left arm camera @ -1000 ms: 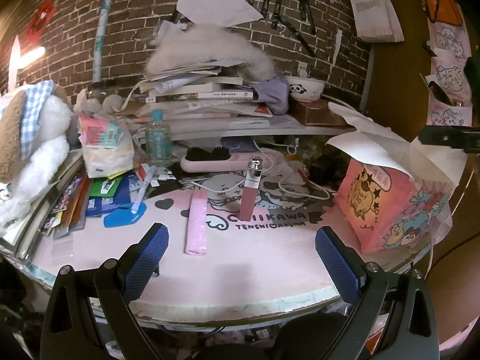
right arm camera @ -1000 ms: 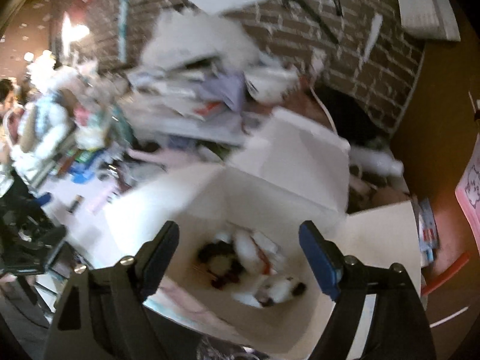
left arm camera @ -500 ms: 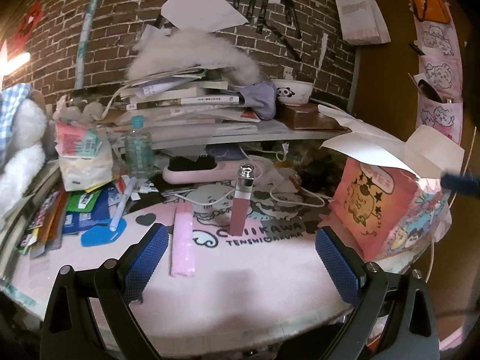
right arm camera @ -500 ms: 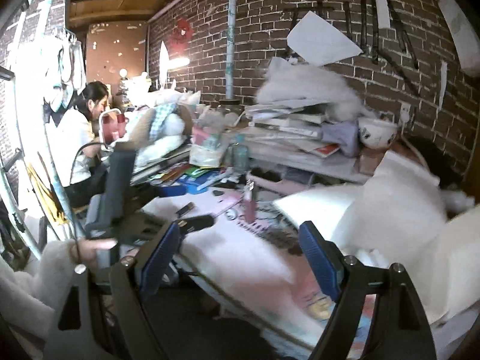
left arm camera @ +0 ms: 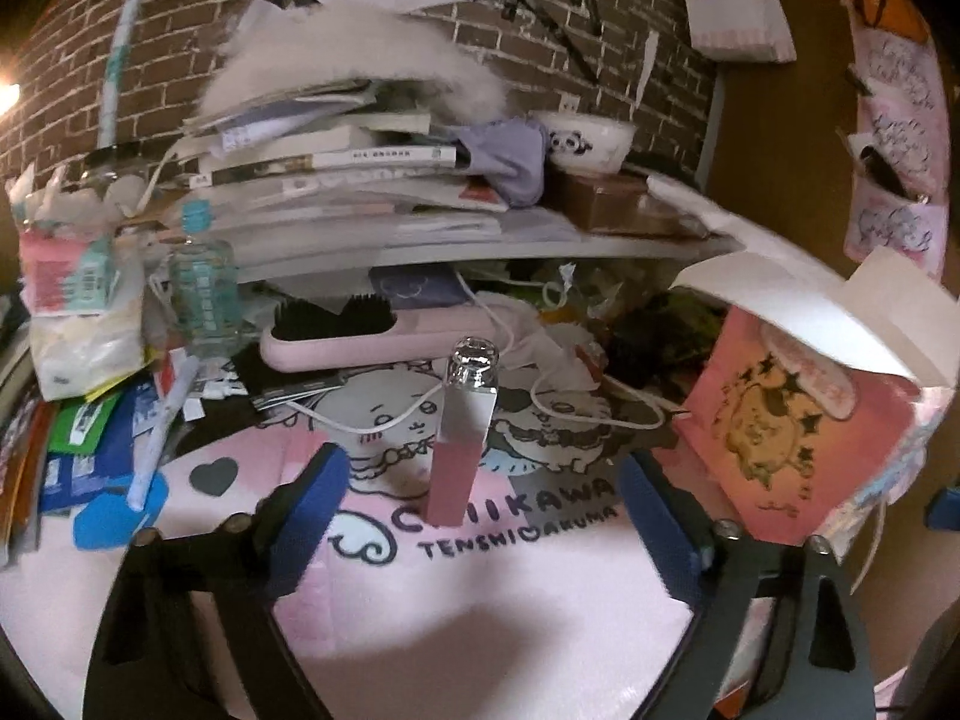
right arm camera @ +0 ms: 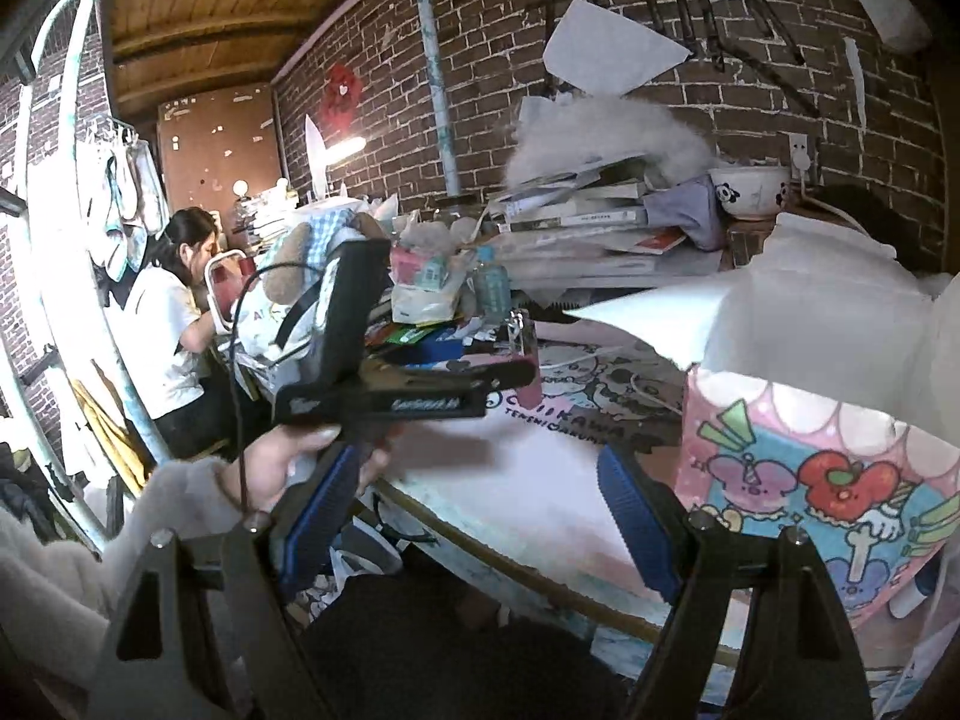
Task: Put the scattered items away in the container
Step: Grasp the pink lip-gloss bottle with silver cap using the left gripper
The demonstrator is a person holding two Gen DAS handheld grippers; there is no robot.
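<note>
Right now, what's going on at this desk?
A person is tidying a cluttered desk with two handheld grippers. The left gripper is open and lined up on an upright pink lip gloss tube standing on the pink mat, not yet gripping it. The right gripper is open and empty, hanging off the desk edge beside the pink cartoon box, whose flaps are open.

Bare pink mat (left arm camera: 480,618) before the upright tube (left arm camera: 461,450), brush (left arm camera: 360,339) and cable (left arm camera: 576,408) behind, box (left arm camera: 780,438) right, pen (left arm camera: 159,438) left
</note>
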